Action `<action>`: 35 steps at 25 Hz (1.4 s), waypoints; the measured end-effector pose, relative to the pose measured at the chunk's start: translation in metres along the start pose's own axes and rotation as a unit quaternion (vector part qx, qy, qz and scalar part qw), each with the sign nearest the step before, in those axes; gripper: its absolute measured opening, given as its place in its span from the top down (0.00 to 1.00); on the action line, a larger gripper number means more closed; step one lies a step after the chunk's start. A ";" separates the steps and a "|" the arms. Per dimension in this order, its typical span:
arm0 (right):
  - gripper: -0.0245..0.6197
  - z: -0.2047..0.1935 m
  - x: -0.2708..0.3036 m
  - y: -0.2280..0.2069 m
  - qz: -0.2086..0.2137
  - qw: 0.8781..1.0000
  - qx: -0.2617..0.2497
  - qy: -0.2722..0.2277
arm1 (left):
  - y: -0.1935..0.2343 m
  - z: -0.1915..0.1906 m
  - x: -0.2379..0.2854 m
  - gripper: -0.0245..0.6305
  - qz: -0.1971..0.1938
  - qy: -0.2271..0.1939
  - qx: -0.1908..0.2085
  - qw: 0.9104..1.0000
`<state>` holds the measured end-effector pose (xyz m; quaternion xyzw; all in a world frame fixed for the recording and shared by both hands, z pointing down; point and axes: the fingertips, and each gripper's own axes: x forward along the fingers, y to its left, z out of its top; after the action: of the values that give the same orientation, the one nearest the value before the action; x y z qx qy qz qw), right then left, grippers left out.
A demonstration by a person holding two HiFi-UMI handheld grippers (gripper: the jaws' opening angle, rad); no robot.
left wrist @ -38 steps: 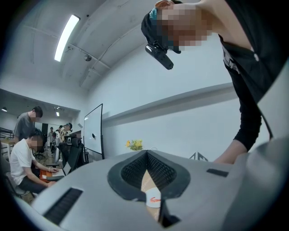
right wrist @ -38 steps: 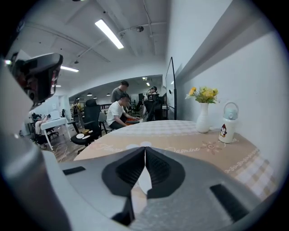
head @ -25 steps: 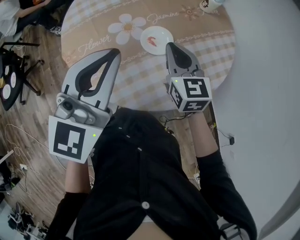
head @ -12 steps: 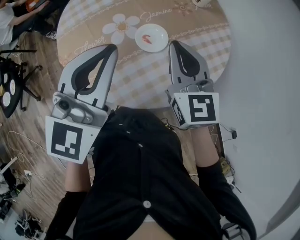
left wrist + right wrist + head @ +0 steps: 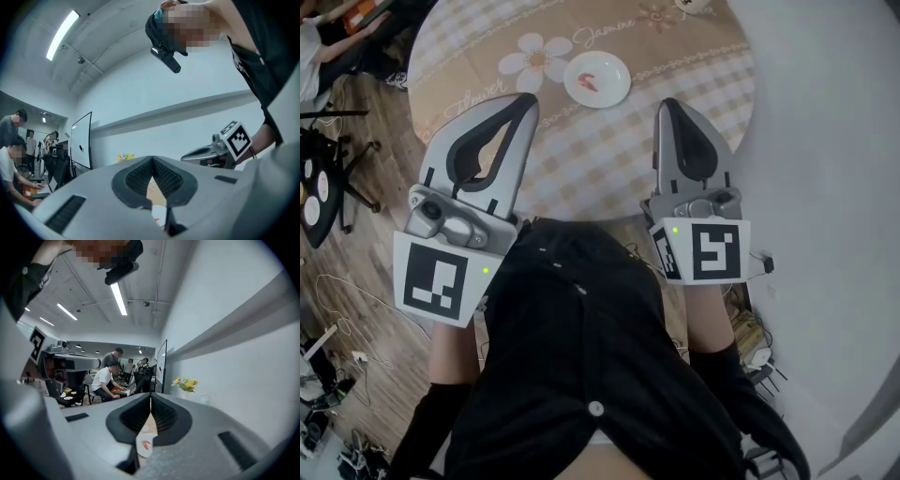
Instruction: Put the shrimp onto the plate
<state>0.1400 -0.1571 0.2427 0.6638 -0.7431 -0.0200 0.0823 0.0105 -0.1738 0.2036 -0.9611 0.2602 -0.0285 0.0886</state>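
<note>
- the grey left gripper, with black pads and a square-marker cube, has its fingers pressed together tip to tip, with nothing caught between them.
- the right gripper, of the same build, also has its fingers fully together and carries nothing.
- both hang over the near edge of the round worktop, which is covered in a beige checked cloth printed with white flowers; the fingertips point away from the person.
- the small round white plate lies on the cloth beyond the fingertips, ahead of the space between the two grippers.
- the small orange-red shrimp lies on that plate near its middle, well apart from both pairs of fingers.
- only bare cloth lies between the fingertips and the plate.
- a small white object sits at the far edge of the worktop beyond the right fingers, cut off by the frame; what it is cannot be told.
- in the right gripper view, a bunch of yellow flowers stands beyond and right of the fingers against a pale wall, and seated people are at desks to the left.
- left of the left fingers is a wooden floor with a black wheeled stand and loose cables.
- behind both grippers is the person's black top.
</note>
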 end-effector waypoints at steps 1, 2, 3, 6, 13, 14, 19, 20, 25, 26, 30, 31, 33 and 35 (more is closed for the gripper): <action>0.96 0.001 -0.002 0.000 -0.002 1.000 0.000 0.000 | 0.000 0.000 0.000 0.96 -0.002 -0.001 0.000 1.000; 0.96 0.002 -0.004 -0.001 -0.005 1.000 0.000 0.000 | -0.001 0.001 0.001 0.96 -0.004 -0.002 0.001 1.000; 0.96 0.003 -0.005 -0.001 -0.008 1.000 0.000 -0.001 | -0.001 0.001 0.001 0.96 -0.006 -0.003 0.001 1.000; 0.96 0.006 -0.008 -0.003 -0.015 1.000 0.001 -0.005 | -0.001 -0.001 0.002 0.96 -0.011 -0.003 0.001 1.000; 0.96 0.014 -0.011 0.001 -0.018 1.000 -0.006 -0.012 | -0.003 0.001 0.003 0.96 -0.021 -0.007 0.001 1.000; 0.96 0.015 -0.012 0.001 -0.018 1.000 -0.008 -0.013 | -0.004 0.002 0.003 0.96 -0.021 -0.007 0.002 1.000; 0.96 0.016 -0.011 0.003 -0.018 0.999 -0.021 -0.015 | -0.003 0.001 0.002 0.96 -0.021 -0.007 0.002 1.000; 0.96 0.016 -0.011 0.003 -0.018 0.999 -0.022 -0.016 | -0.003 0.001 0.002 0.96 -0.020 -0.007 0.003 1.000; 0.96 0.016 -0.009 0.005 -0.015 1.000 -0.022 -0.016 | -0.003 0.000 0.001 0.96 -0.017 -0.006 0.003 1.000; 0.96 0.016 -0.009 0.005 -0.015 1.000 -0.022 -0.015 | -0.003 0.000 0.001 0.96 -0.017 -0.006 0.002 1.000; 0.96 0.015 -0.008 0.005 -0.013 1.000 -0.023 -0.016 | -0.003 -0.002 0.001 0.96 -0.016 -0.005 0.002 1.000; 0.96 0.015 -0.008 0.005 -0.013 1.000 -0.022 -0.016 | -0.003 -0.002 0.001 0.96 -0.016 -0.005 0.002 1.000; 0.96 0.015 -0.007 0.005 -0.013 1.000 -0.022 -0.016 | -0.002 -0.001 0.001 0.96 -0.015 -0.005 0.002 1.000; 0.96 0.015 -0.007 0.006 -0.013 1.000 -0.022 -0.015 | -0.002 -0.001 0.001 0.96 -0.014 -0.006 0.001 1.000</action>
<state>0.1327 -0.1504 0.2276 0.6710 -0.7350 -0.0476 0.0852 0.0122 -0.1730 0.2052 -0.9648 0.2458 -0.0246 0.0907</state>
